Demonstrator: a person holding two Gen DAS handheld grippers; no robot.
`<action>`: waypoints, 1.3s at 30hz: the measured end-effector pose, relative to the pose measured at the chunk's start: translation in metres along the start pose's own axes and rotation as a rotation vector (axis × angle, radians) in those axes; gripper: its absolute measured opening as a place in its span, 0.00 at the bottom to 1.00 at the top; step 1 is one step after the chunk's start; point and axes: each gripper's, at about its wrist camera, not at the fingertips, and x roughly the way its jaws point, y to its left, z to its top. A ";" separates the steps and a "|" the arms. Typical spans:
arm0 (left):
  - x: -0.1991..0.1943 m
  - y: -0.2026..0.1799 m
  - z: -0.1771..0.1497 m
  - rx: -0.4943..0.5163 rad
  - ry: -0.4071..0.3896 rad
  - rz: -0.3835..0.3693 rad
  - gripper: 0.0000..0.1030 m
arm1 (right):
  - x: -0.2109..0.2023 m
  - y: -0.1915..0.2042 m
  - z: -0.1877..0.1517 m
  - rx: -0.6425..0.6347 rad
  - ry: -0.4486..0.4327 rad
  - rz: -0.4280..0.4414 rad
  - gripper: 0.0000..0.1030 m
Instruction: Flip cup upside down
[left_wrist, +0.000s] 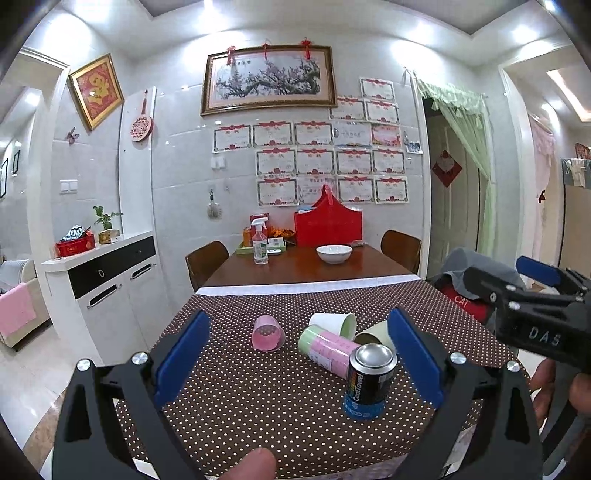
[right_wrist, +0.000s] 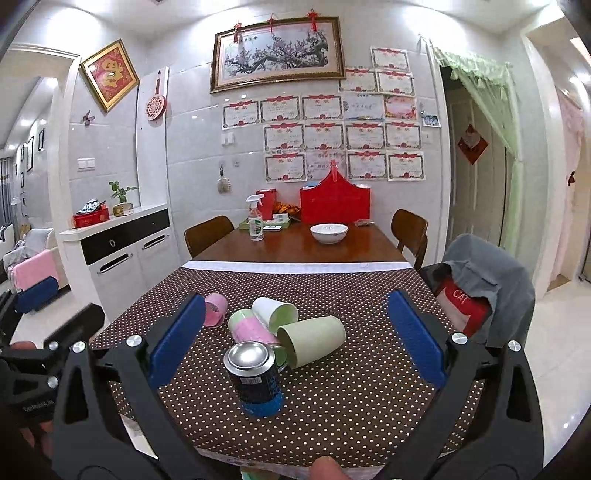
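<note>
Left gripper (left_wrist: 299, 360) spread wide, blue pads apart and gripping nothing, hovering over the brown polka-dot tablecloth (left_wrist: 258, 406). Right gripper (right_wrist: 295, 339) likewise gaping and empty, its two pads flanking the cluster of cups from above. Seen from the right wrist view: pale green cup (right_wrist: 312, 341) lying on its side near centre, mouth facing about 8 o'clock, touching the pink-and-green cup (right_wrist: 251, 328) at its 9 o'clock, also on its side. White cup (right_wrist: 275, 310) with green interior at 12 o'clock of that pair, tipped over, mouth toward 4 o'clock. Pink cup (right_wrist: 216, 310) a little apart at 9 o'clock, beside the left pad, on its side. Black-and-blue can (right_wrist: 256, 380) upright at 6 o'clock of the cups, just beside the pink-and-green one. White bowl (right_wrist: 328, 233) well beyond at 12 o'clock on the bare wooden table (right_wrist: 295, 251), spray bottle (right_wrist: 255, 221) at its 9 o'clock.
</note>
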 end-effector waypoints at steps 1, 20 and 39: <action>-0.002 0.000 0.001 -0.002 -0.004 0.006 0.93 | -0.001 0.001 -0.001 -0.001 -0.004 -0.007 0.94; -0.018 0.005 0.003 -0.034 -0.039 0.043 0.93 | -0.009 0.008 -0.015 -0.003 0.000 -0.072 0.94; -0.019 0.003 0.001 -0.032 -0.066 0.077 0.93 | -0.005 0.012 -0.023 -0.003 0.015 -0.077 0.94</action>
